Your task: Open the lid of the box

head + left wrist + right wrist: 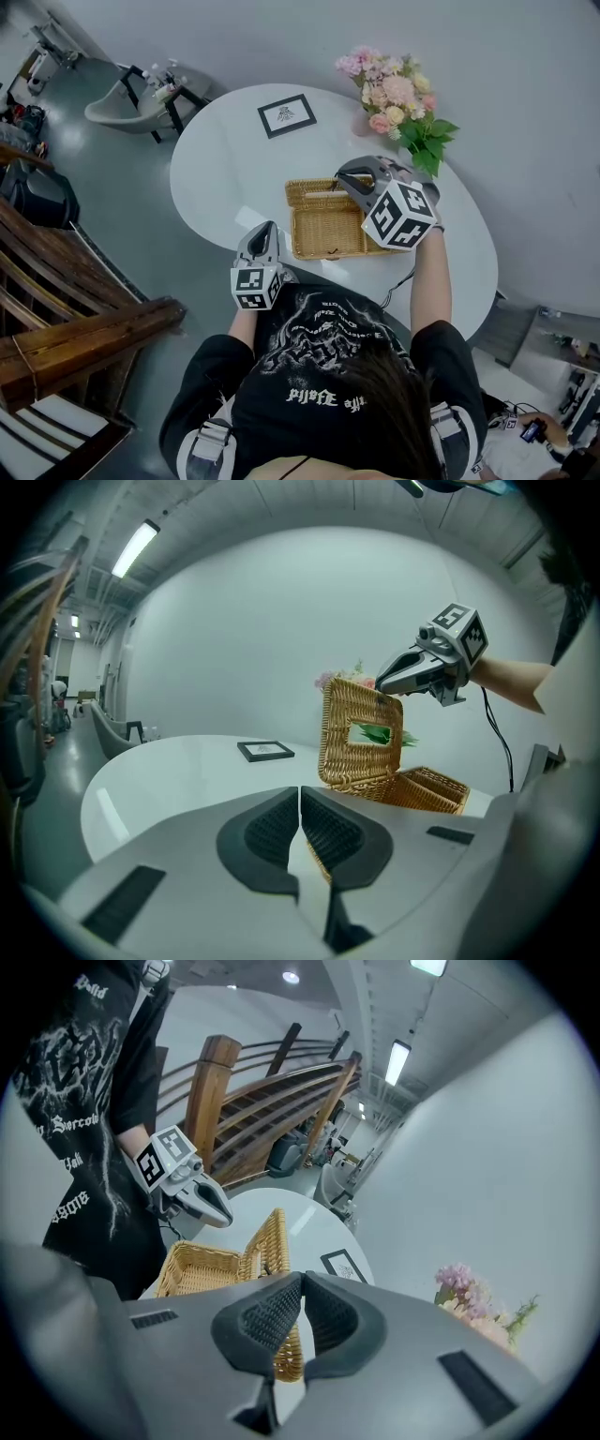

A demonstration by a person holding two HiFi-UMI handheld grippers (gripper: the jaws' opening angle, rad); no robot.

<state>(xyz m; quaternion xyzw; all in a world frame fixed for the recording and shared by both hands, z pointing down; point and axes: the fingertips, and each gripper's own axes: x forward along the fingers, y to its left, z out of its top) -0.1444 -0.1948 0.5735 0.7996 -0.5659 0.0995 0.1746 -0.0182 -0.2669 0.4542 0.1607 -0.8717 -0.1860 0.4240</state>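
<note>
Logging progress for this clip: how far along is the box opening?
Done: the wicker lid stands upright off the box. In hand: the right gripper pinches its top edge. Remaining: probably lay it fully back and release. The left gripper is shut, empty.

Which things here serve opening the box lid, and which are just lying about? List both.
For the job:
box
lid, standing up
right gripper, shut on the lid's top edge

Lying about:
left gripper, shut, empty
frame
flowers
chair
table, only bearing the rest
</note>
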